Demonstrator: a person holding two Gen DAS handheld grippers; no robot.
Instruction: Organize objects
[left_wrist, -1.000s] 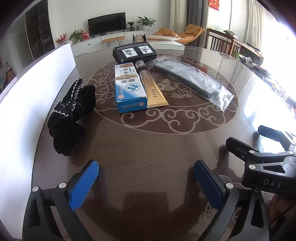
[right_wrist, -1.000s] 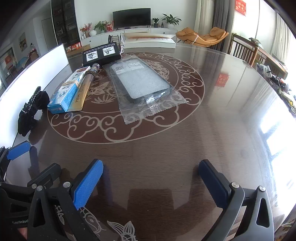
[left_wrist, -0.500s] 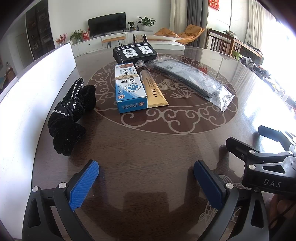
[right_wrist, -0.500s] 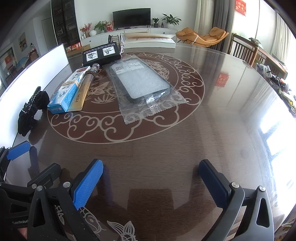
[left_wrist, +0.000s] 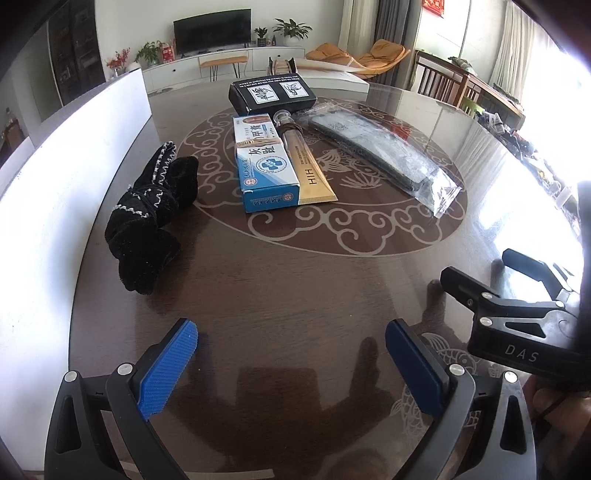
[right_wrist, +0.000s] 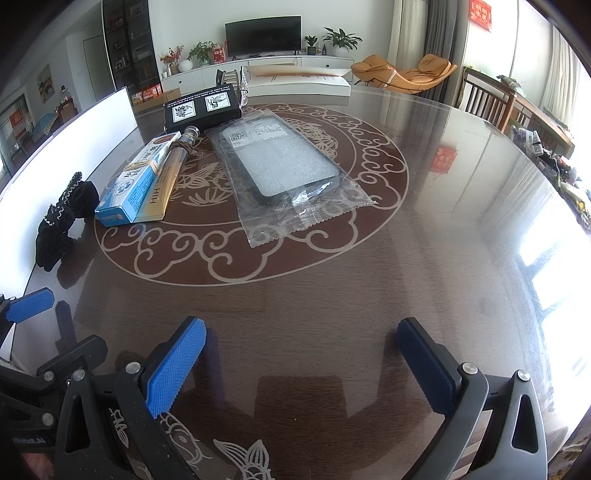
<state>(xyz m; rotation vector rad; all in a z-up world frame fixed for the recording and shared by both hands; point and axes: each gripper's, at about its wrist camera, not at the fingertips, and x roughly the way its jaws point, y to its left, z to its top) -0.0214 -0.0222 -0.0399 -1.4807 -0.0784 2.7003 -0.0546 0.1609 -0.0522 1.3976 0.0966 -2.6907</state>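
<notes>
On the round dark table (left_wrist: 295, 295) lie a black glove (left_wrist: 147, 218) at the left, a blue and white box (left_wrist: 264, 162), a gold tube (left_wrist: 306, 166) beside it, a black box (left_wrist: 271, 92) behind them, and a dark item in a clear plastic bag (left_wrist: 384, 151). My left gripper (left_wrist: 291, 350) is open and empty, near the table's front edge. My right gripper (right_wrist: 301, 354) is open and empty too. In the right wrist view I see the glove (right_wrist: 59, 225), blue box (right_wrist: 133, 188), tube (right_wrist: 170, 173), black box (right_wrist: 201, 109) and bag (right_wrist: 284, 166).
A white board (left_wrist: 55, 206) stands along the table's left edge. A white flat box (right_wrist: 295, 79) lies at the far edge. Chairs (right_wrist: 491, 99) and a cluttered sideboard stand to the right. The right gripper's body (left_wrist: 517, 332) shows at the right of the left wrist view.
</notes>
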